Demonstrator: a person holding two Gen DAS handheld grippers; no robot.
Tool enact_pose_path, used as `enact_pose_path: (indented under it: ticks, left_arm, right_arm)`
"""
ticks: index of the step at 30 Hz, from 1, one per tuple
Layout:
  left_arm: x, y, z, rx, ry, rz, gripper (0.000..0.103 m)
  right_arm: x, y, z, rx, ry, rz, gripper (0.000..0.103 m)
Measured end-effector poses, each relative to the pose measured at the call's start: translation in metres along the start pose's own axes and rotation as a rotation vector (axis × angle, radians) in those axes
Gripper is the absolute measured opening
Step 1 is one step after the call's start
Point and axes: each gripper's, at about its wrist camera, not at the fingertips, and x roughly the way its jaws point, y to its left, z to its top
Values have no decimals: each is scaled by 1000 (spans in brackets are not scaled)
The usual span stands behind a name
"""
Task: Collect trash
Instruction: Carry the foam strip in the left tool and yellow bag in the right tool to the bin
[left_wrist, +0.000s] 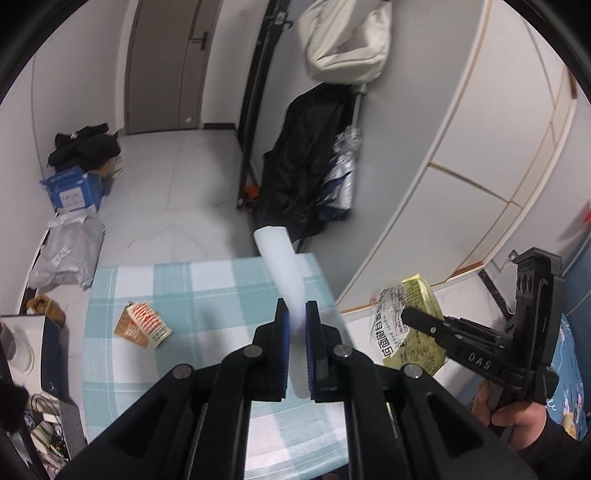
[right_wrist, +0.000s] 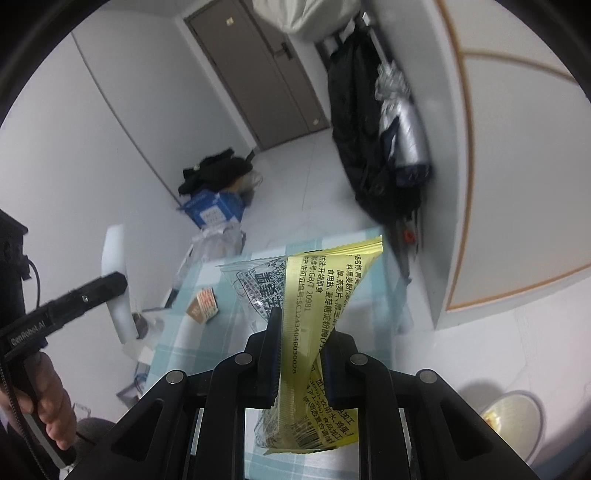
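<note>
My left gripper is shut on a flattened white paper cup, which sticks up and away above the table. My right gripper is shut on a yellow and clear snack wrapper that hangs twisted between its pads. The same yellow wrapper shows in the left wrist view, held by the right gripper off the table's right side. The white cup appears at the left of the right wrist view. A crushed red and white carton lies on the checked tablecloth; the carton also shows below the wrapper.
A blue box with dark clothes, grey mail bags and a black coat on a rack stand on the white floor beyond the table. A white cabinet rises at the right. A round bowl sits low right.
</note>
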Motion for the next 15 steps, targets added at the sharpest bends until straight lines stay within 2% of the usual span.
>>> enact_pose_path:
  ticks: [11,12,15]
  left_arm:
    - [-2,-64,25,91,-49,-112,4]
    - [1,-73,28,104,-48,-128,4]
    - [9,-99,34,152,-40,-142,4]
  right_arm:
    - [-95,-36,27,77,-150,-63,17]
    - [-105,-40,29,76,-166,-84,17]
    - [-129,-58,34,81,-197,-233,17]
